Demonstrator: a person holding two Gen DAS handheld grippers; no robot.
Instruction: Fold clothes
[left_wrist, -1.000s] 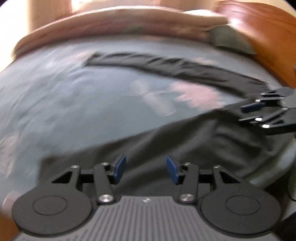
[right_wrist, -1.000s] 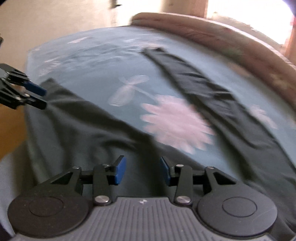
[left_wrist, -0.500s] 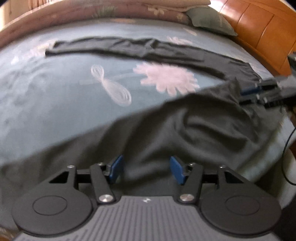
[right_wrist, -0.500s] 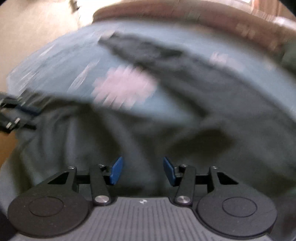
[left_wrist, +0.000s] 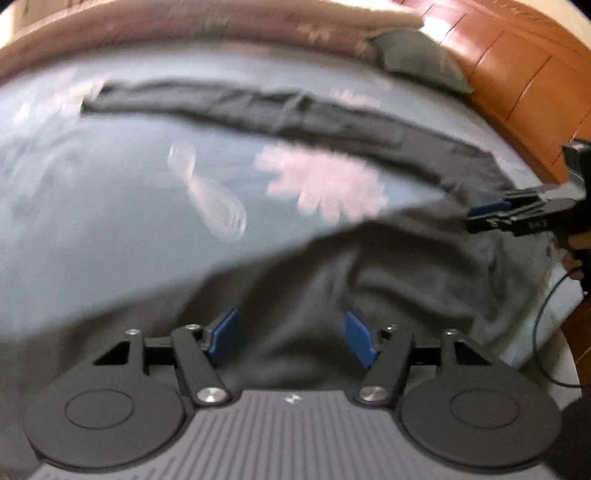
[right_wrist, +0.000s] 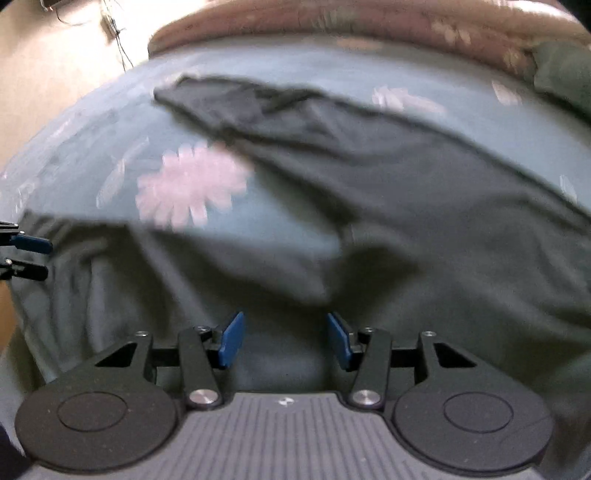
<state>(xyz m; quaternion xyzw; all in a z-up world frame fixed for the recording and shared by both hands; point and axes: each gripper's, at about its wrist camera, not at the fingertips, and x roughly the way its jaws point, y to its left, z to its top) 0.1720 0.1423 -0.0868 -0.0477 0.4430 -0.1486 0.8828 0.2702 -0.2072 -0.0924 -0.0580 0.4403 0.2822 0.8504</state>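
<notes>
Blue-grey bedsheet (left_wrist: 92, 221) fills both of your views, soft and faintly rumpled, printed with a big pale pink flower (left_wrist: 325, 184) and a washed-out dragonfly shape (left_wrist: 214, 199). Along the far edge runs a pinkish-brown quilt (left_wrist: 184, 26), a dull green pillow (left_wrist: 417, 59) sits toward the corner, and a glossy orange-brown wooden headboard (left_wrist: 517, 74) curves behind it. Your dark grey garment (left_wrist: 295, 295) is spread on the sheet, thin and limp: a long narrow part (left_wrist: 295, 110) stretches away across the bed, while the wider part bunches in loose folds right under both grippers. Your left gripper (left_wrist: 291, 338) hangs over that crumpled cloth with its blue pads well apart, having just been opening, nothing pinched between them. Your right gripper (right_wrist: 284, 339) is spread too, jaws recently widened, cloth lying below and between the pads but not pressed. Everything is a bit blurred.
</notes>
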